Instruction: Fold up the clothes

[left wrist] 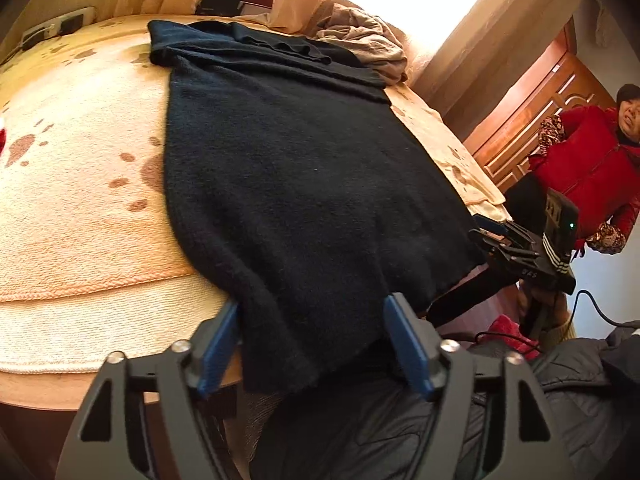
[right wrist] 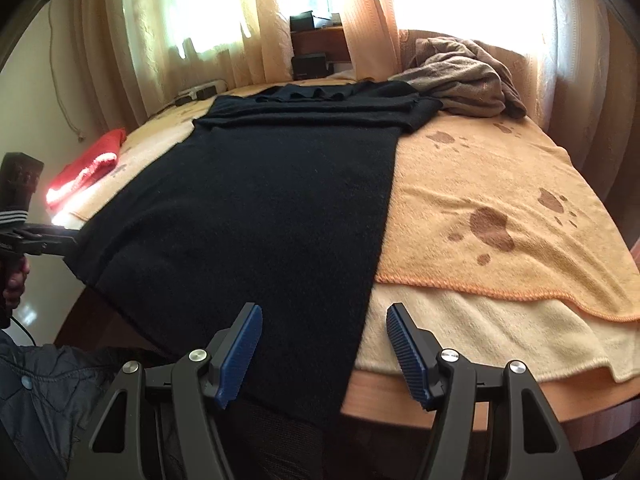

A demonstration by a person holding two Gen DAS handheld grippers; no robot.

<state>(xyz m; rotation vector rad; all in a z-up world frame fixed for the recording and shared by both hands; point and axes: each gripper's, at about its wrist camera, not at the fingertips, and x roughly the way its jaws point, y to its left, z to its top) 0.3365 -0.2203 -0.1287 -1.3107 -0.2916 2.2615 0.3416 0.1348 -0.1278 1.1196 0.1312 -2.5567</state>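
So the black sweater (right wrist: 256, 200) is laid out flat down the middle of the bed (right wrist: 500, 344), with its near hem draped over the bed's edge. Going left to right: a red garment (right wrist: 90, 160) is seen at the far left of the bed, then the sweater, then a crumpled brownish-grey garment (right wrist: 468, 80) piled at the far right corner.

Progress-wise, the sleeves look to be folded in across the top already, so the long body fold is probably what's left. The other two pieces don't seem to be touched yet.

The left claw (left wrist: 312, 340) is held wide, with the hem corner between its blue pads but not pinched. The right claw (right wrist: 324, 344) is spread wide too, nothing gripped, hem edge beneath it.

The sweater looks like a fuzzy, soft knit. The bed cover is a terry-like orange towel (right wrist: 520, 240) with brown paw prints.
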